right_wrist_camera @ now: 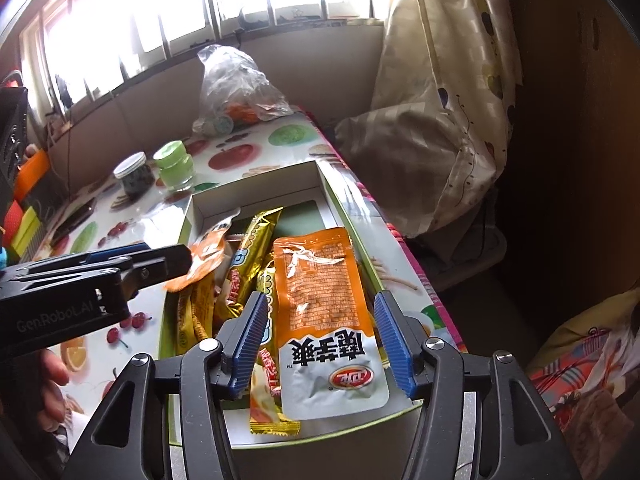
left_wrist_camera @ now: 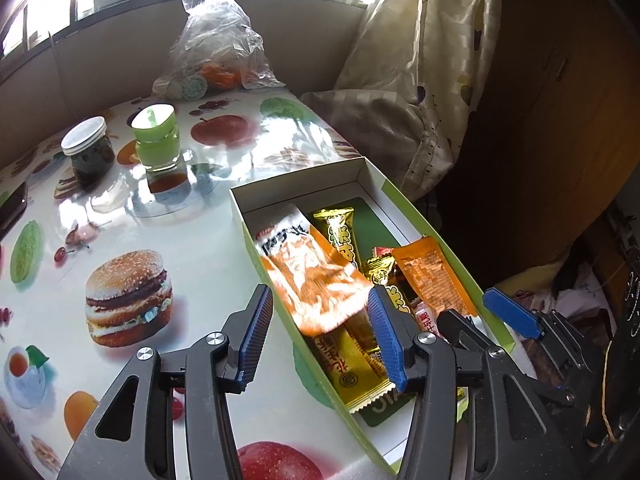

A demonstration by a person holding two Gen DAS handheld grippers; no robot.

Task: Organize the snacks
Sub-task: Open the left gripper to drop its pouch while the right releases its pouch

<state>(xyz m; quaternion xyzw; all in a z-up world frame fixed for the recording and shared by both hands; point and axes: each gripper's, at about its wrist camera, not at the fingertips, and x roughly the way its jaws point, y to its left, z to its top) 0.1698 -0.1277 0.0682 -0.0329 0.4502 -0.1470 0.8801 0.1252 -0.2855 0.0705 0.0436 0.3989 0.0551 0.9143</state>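
A shallow white box with green sides (left_wrist_camera: 304, 176) (right_wrist_camera: 256, 184) stands at the table's right edge and holds gold snack bars (left_wrist_camera: 340, 232) (right_wrist_camera: 260, 232) and orange packets. My left gripper (left_wrist_camera: 319, 294) (right_wrist_camera: 180, 258) hovers over the box's left wall. A blurred orange-and-white packet (left_wrist_camera: 312, 276) (right_wrist_camera: 204, 256) sits at its fingertips, draped over the bars, and the pads do not visibly press it. My right gripper (right_wrist_camera: 320, 308) (left_wrist_camera: 476, 312) is open over the near end of the box. A second orange packet (right_wrist_camera: 320, 280) (left_wrist_camera: 432, 276) lies flat between its fingers, with a gap on each side.
A white-lidded dark jar (left_wrist_camera: 88, 152) (right_wrist_camera: 134, 176), a green-lidded jar (left_wrist_camera: 156, 136) (right_wrist_camera: 174, 166) and a clear plastic bag of goods (left_wrist_camera: 216, 48) (right_wrist_camera: 236, 84) stand at the back. A phone (left_wrist_camera: 12, 208) lies far left. A curtain (left_wrist_camera: 420, 80) hangs beyond the right edge.
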